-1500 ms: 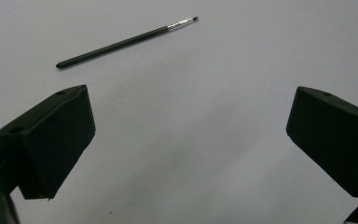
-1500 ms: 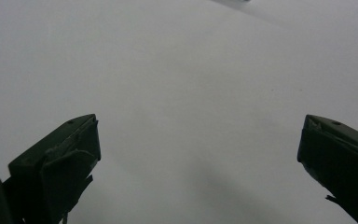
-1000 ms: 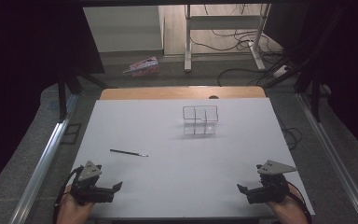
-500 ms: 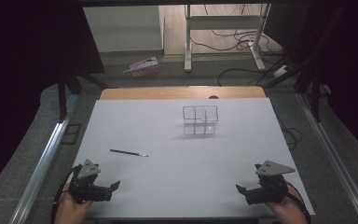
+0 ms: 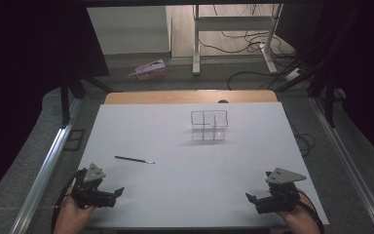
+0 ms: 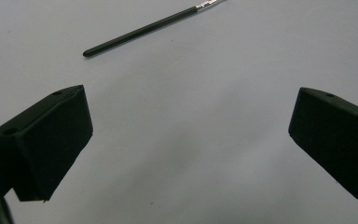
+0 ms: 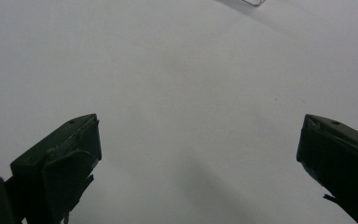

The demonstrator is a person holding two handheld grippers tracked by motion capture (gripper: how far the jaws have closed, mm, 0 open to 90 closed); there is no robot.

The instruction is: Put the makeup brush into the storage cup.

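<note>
A thin black pen [image 5: 134, 159] with a silver tip lies flat on the white table [image 5: 195, 161], left of centre. In the left gripper view the pen [image 6: 149, 29] lies ahead of the jaws, slanting up to the right. My left gripper [image 5: 111, 195] rests near the front left edge, open and holding nothing. A clear plastic organiser with compartments [image 5: 209, 125] stands upright toward the back middle. My right gripper [image 5: 251, 200] sits near the front right edge, open with bare table between its jaws [image 7: 191, 154].
A wooden strip [image 5: 190, 96] runs along the table's far edge. Beyond it on the floor lie a pink-and-white package [image 5: 148, 69], cables and a metal desk frame [image 5: 233, 34]. Metal rails [image 5: 44, 165] flank the table on both sides.
Both grippers have shifted only slightly near the front edge. The pen and organiser have not moved.
</note>
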